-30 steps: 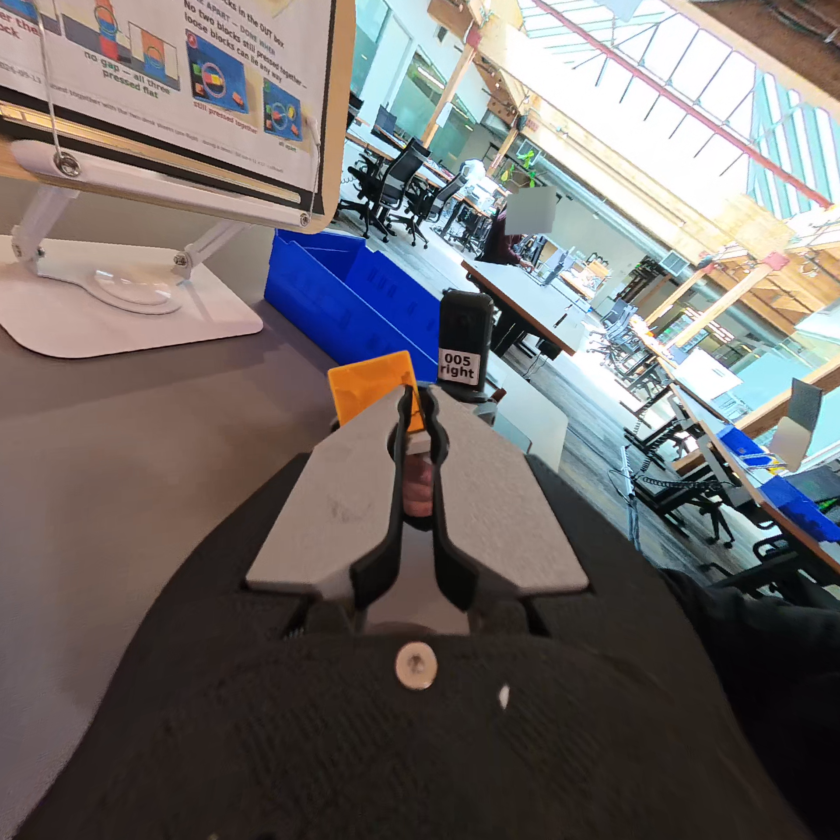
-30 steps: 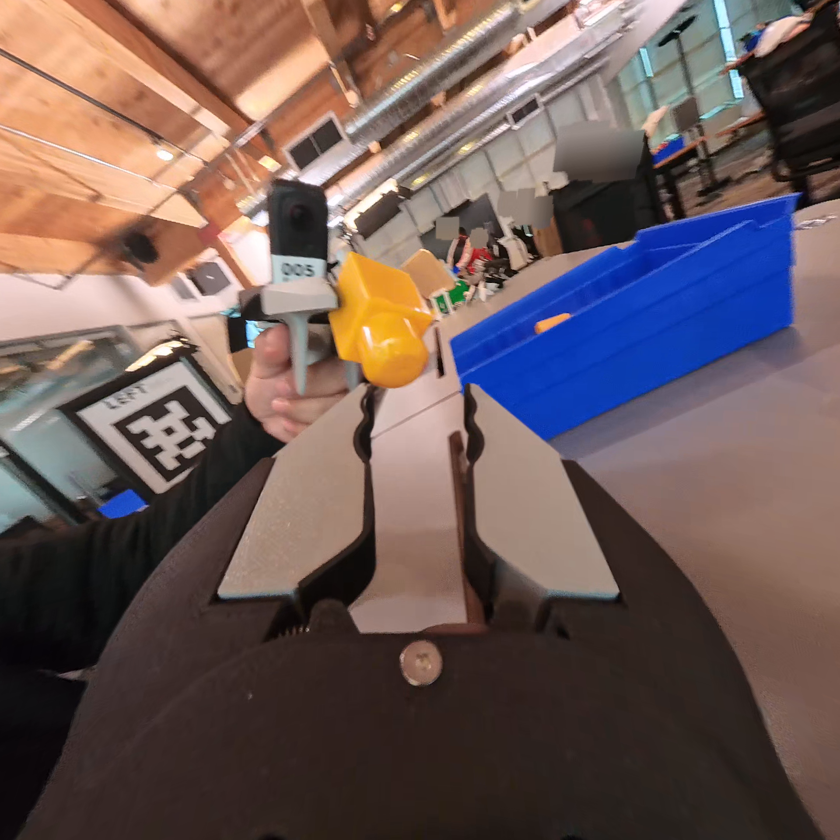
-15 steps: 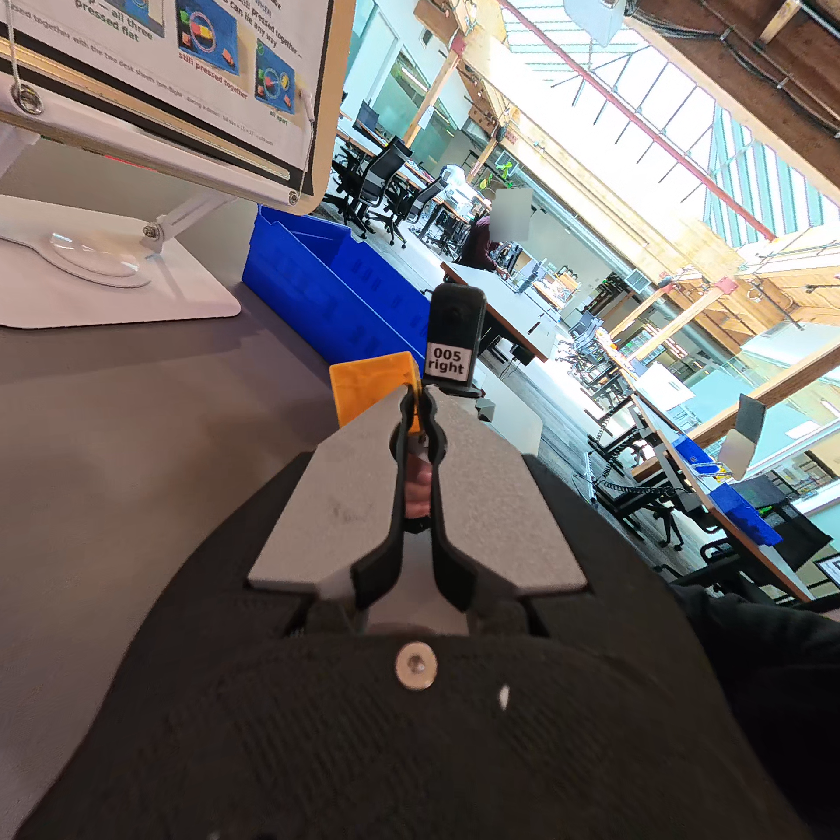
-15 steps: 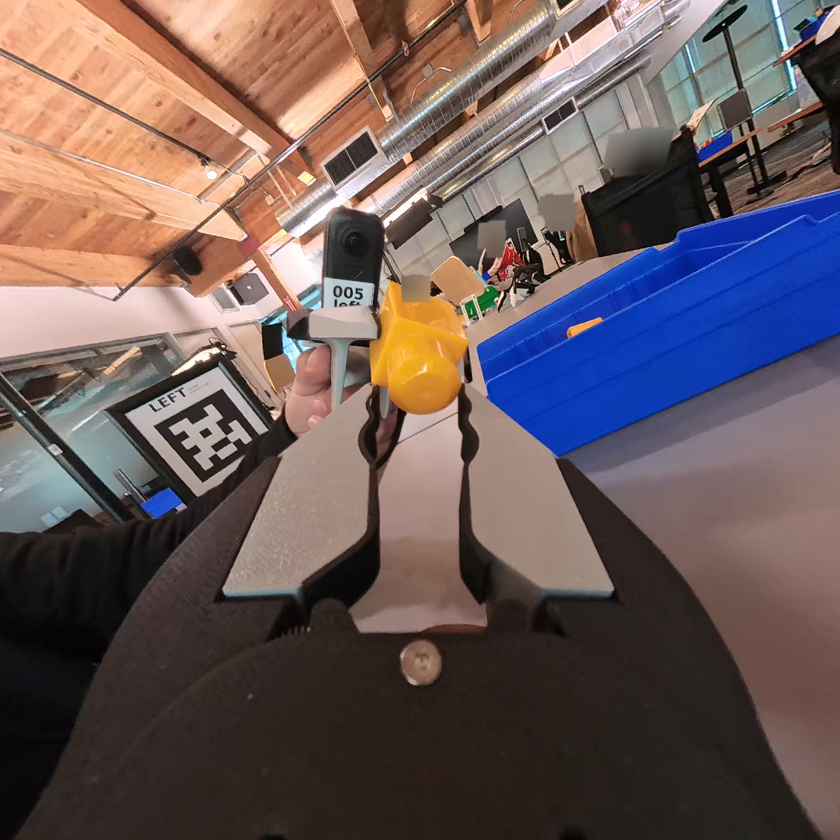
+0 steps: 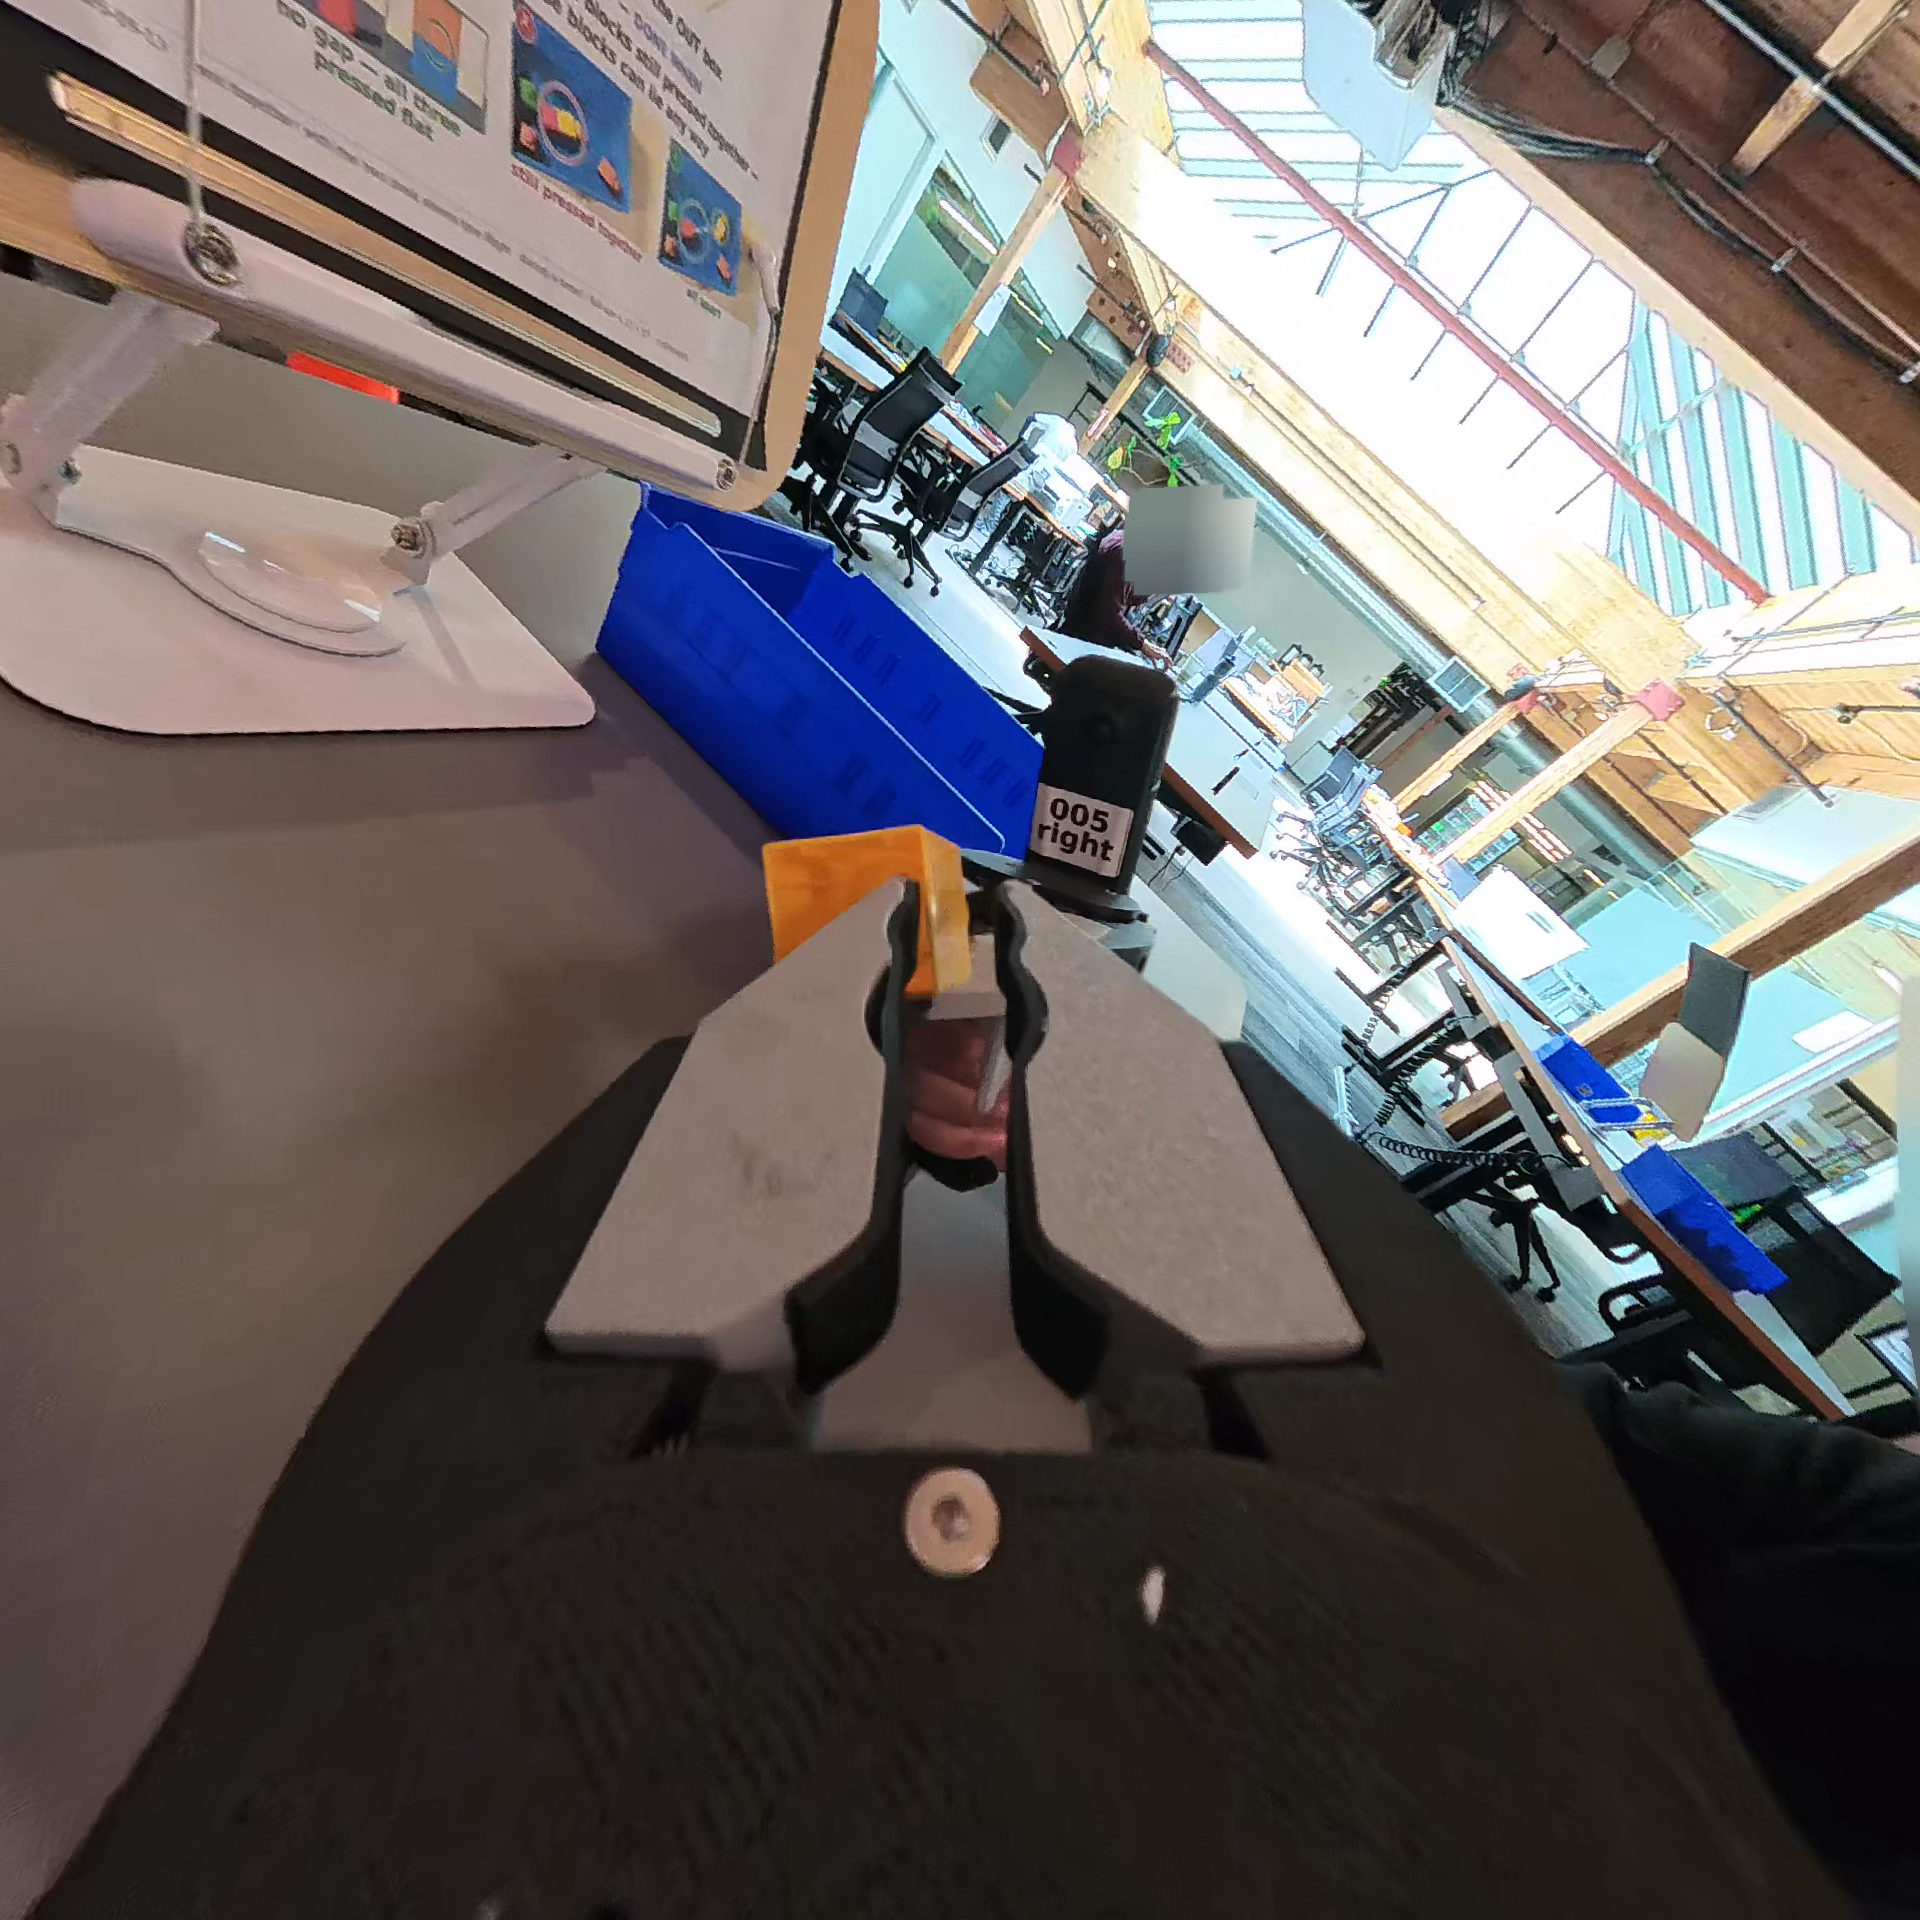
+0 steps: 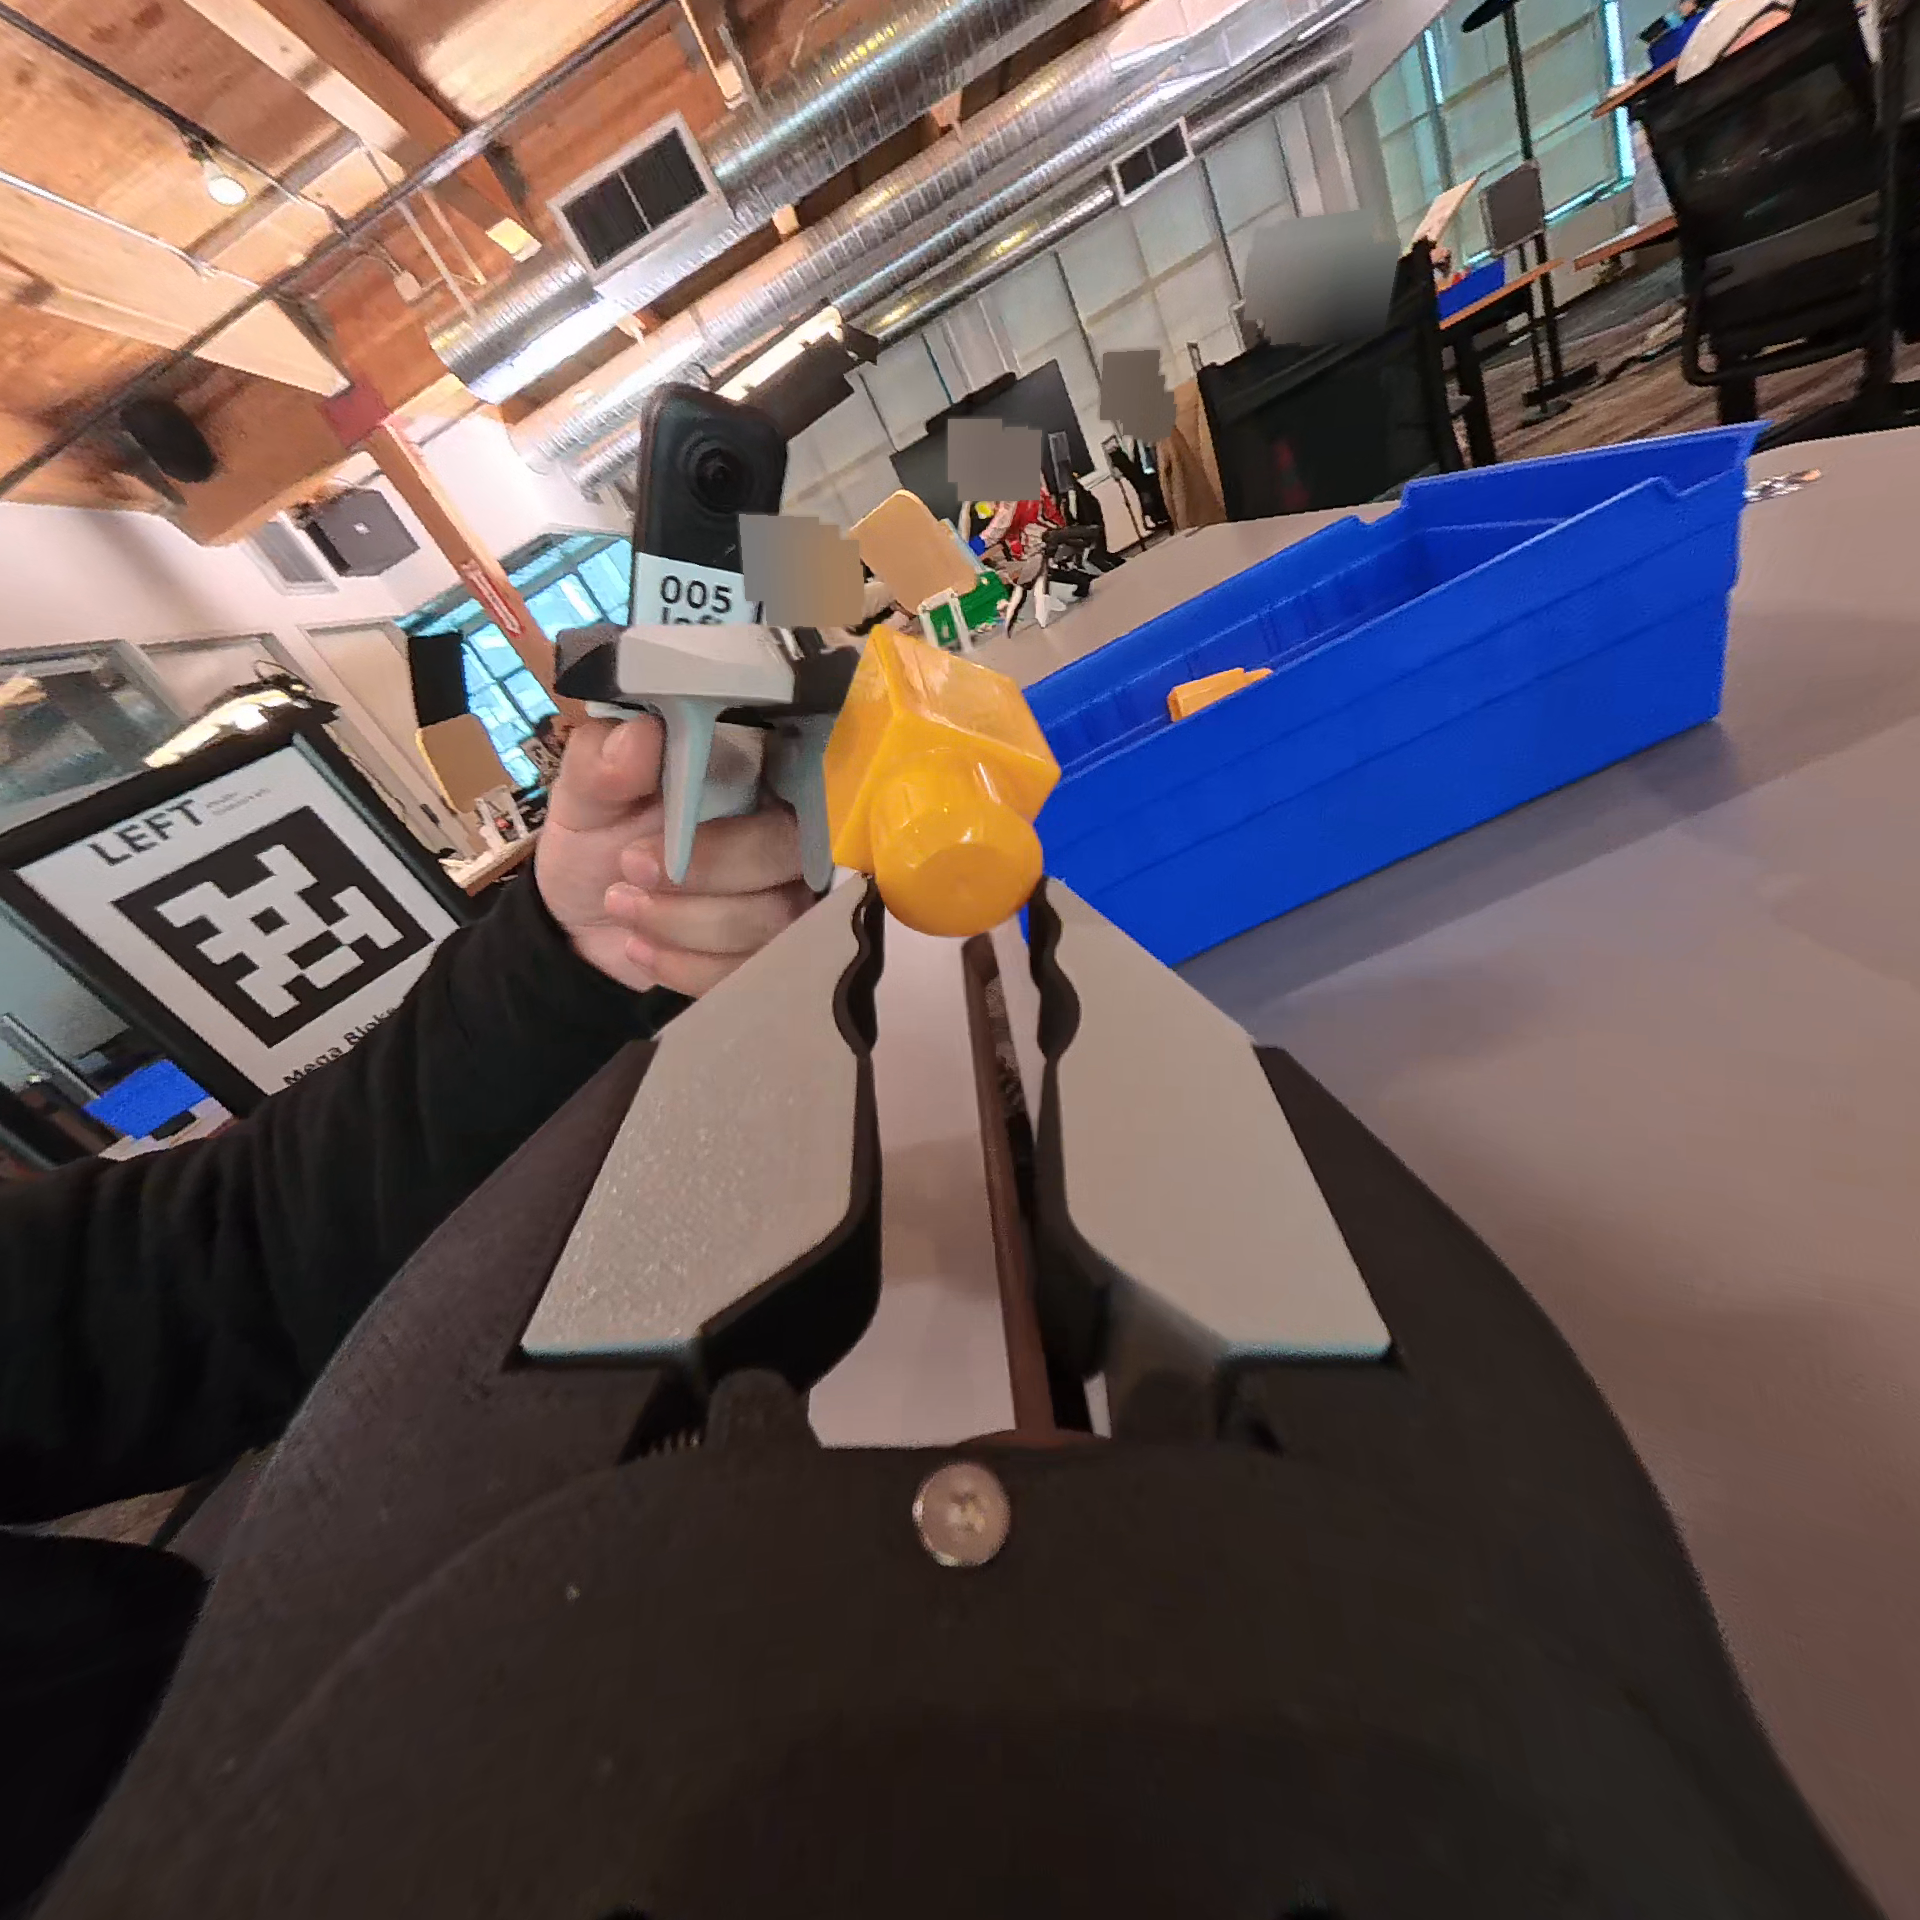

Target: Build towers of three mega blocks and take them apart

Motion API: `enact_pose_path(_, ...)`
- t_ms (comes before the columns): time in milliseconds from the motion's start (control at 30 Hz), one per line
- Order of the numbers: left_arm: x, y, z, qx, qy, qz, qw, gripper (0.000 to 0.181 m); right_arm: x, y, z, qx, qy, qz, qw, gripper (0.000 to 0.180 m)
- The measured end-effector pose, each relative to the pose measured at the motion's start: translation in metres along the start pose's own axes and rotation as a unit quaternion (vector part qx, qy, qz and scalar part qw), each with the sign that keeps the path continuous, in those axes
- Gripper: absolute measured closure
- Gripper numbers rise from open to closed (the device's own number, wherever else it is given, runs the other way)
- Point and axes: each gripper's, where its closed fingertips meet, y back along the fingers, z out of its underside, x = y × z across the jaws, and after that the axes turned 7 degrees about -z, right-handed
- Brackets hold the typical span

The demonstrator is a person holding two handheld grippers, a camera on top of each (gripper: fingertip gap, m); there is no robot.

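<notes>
A: Block point(image 6: 940, 784) is up in the air, off the surface point(image 6: 1558, 1039), pinched by the left tool point(image 6: 748, 810). Why there?

B: Probably a hand-over, or a pull apart; its stud points at the right tool point(image 6: 951, 925), whose jaws are spread on either side of the stud.

A: And the bin point(image 6: 1403, 675)?

B: Just behind, with another orange piece point(image 6: 1216, 691) inside. Held near it, a freed block could drop straight in.

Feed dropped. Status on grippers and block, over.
Left gripper shut on yellow block, off the table. Right gripper open, tips at its stud. Nothing between them.
</notes>
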Motion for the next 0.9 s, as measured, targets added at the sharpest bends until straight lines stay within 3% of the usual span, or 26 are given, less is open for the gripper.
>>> enact_pose_path(200,-0.023,0.006,-0.002,0.007,-0.056,-0.112,0.992,0.161,0.021,0.011,0.007,-0.057,0.042,0.095,0.993,0.155)
enact_pose_path(300,-0.046,0.004,0.011,-0.013,-0.145,-0.216,0.965,0.156,0.034,0.024,0.009,-0.099,0.069,0.158,0.980,0.155)
enact_pose_path(400,-0.061,-0.008,0.038,-0.043,-0.201,-0.261,0.943,0.153,0.052,0.044,0.017,-0.154,0.095,0.228,0.957,0.154)
enact_pose_path(500,-0.083,-0.026,0.057,-0.054,-0.221,-0.299,0.927,0.152,0.061,0.054,0.018,-0.153,0.073,0.247,0.954,0.155)
enact_pose_path(700,-0.136,-0.038,0.052,-0.023,-0.266,-0.413,0.871,0.150,0.081,0.082,0.028,-0.225,0.093,0.344,0.907,0.154)
enact_pose_path(800,-0.132,-0.036,0.046,0.001,-0.253,-0.394,0.883,0.153,0.081,0.088,0.035,-0.274,0.113,0.369,0.881,0.154)
enact_pose_path(900,-0.130,-0.028,0.043,0.016,-0.265,-0.403,0.876,0.152,0.080,0.089,0.035,-0.299,0.125,0.376,0.868,0.154)
